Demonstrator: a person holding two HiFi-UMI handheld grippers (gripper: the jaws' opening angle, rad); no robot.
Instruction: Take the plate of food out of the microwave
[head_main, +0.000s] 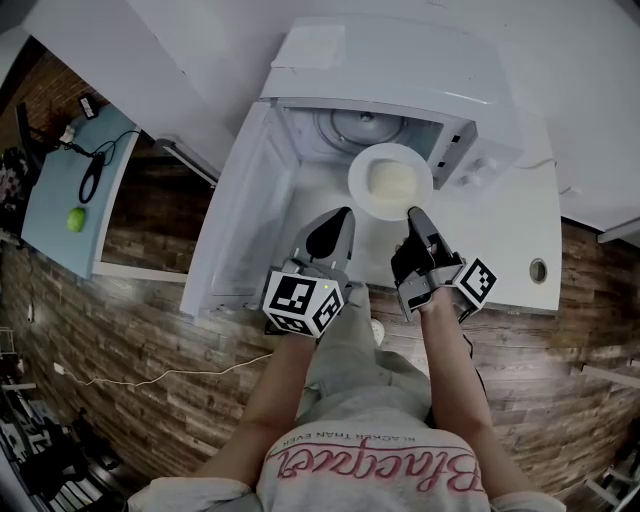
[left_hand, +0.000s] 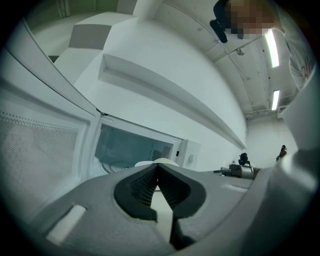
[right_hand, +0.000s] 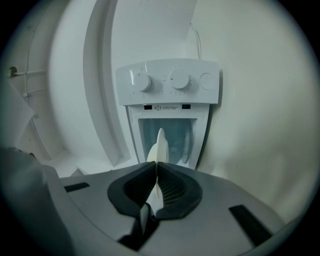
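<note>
The white microwave (head_main: 400, 80) stands open, its door (head_main: 245, 210) swung out to the left. A white plate (head_main: 362, 165) with pale food (head_main: 392, 181) hangs at the mouth of the cavity. My right gripper (head_main: 413, 212) is shut on the plate's near rim; in the right gripper view the plate (right_hand: 160, 142) runs edge-on between the jaws of that gripper (right_hand: 158, 165). My left gripper (head_main: 345, 214) is shut with nothing in it, its tips just at the plate's near-left edge. In the left gripper view the plate (left_hand: 162, 161) peeks over the shut left gripper (left_hand: 158, 167).
The microwave sits on a white counter (head_main: 520, 230) with a round hole (head_main: 538, 270) at the right. Its knob panel (right_hand: 170, 82) shows in the right gripper view. A pale blue table (head_main: 50, 230) at far left carries a green ball (head_main: 76, 218) and a black cable (head_main: 90, 175).
</note>
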